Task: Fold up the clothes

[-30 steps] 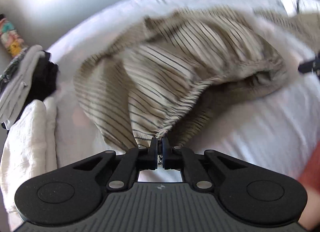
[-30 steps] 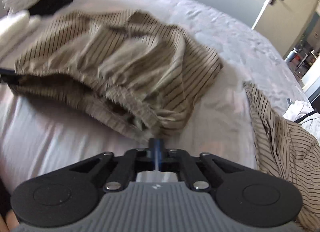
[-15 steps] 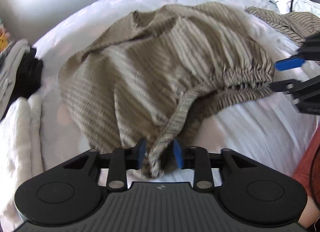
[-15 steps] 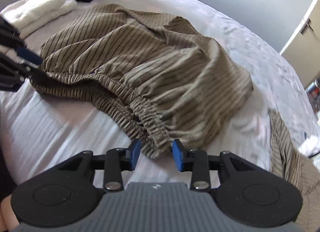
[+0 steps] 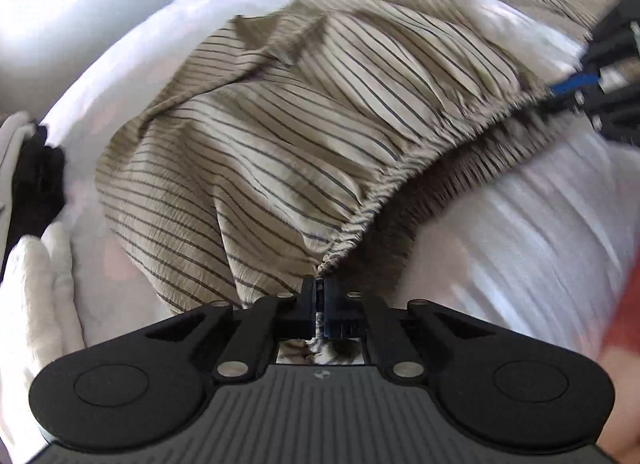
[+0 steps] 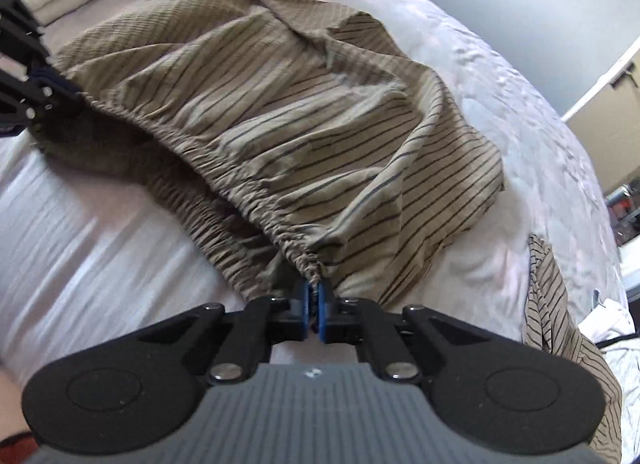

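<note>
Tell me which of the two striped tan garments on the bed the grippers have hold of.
The big one spread mid-bed, the striped shorts: the left gripper and right gripper each pinch its elastic waistband. The other striped garment lies untouched at the right edge.

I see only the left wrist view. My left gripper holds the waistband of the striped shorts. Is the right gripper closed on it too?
Observer: Yes. The right gripper is shut on the gathered waistband of the striped shorts.
Operator: Is anything lying beyond the right side?
Observer: A second striped garment hangs at the bed's edge.
Operator: And behind it?
Observer: A white crumpled cloth lies there.
</note>
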Action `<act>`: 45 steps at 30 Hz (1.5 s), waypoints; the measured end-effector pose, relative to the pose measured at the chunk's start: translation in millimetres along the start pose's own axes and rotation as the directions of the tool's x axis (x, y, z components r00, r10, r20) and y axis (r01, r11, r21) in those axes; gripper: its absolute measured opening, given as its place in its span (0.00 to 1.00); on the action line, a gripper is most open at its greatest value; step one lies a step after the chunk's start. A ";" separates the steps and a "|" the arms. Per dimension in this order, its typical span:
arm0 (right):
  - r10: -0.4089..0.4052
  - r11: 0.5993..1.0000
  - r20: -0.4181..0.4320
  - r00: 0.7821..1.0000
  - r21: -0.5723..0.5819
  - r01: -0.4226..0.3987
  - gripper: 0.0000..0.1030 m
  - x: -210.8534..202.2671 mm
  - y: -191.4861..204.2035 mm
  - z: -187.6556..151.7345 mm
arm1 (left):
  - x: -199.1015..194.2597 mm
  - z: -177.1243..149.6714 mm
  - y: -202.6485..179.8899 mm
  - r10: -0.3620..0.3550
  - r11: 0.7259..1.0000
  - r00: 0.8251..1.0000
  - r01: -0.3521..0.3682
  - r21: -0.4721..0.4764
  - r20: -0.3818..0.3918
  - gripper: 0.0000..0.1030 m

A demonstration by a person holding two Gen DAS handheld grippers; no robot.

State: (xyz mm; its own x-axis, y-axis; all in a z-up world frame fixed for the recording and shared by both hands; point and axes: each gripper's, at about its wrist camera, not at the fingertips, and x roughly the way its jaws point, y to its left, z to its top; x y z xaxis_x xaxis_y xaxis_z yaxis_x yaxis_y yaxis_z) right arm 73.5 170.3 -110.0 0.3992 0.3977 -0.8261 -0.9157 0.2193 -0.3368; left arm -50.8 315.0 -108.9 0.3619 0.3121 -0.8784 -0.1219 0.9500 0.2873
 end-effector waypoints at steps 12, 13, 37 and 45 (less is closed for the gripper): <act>0.079 0.996 -0.108 0.991 -0.032 -0.083 0.08 21.9 5.9 -4.9 | 30.8 -3.2 12.2 -0.072 0.997 0.989 0.069 -0.032 -0.126 0.16; 0.098 0.995 -0.100 0.990 -0.005 -0.099 0.12 19.0 1.2 -5.3 | 28.1 -3.9 18.4 -0.089 0.994 0.989 0.081 -0.071 -0.115 0.19; 0.398 0.372 0.094 0.912 0.893 -0.255 0.59 48.0 -82.6 -63.6 | 48.3 -77.7 97.8 -0.330 0.318 0.944 0.137 -0.938 0.025 0.71; 0.395 0.362 0.158 0.905 0.878 -0.312 0.10 45.5 -81.5 -65.9 | 30.2 -75.2 95.2 -0.295 0.349 0.952 0.191 -0.917 0.086 0.17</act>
State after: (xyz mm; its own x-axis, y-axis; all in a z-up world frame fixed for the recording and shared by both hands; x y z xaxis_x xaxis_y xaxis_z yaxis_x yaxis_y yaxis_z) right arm 163.2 111.8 -149.9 0.0068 0.5876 -0.8092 -0.4148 0.7379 0.5324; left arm -121.0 414.6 -136.8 0.4596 0.0174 -0.8880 -0.8215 0.3884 -0.4176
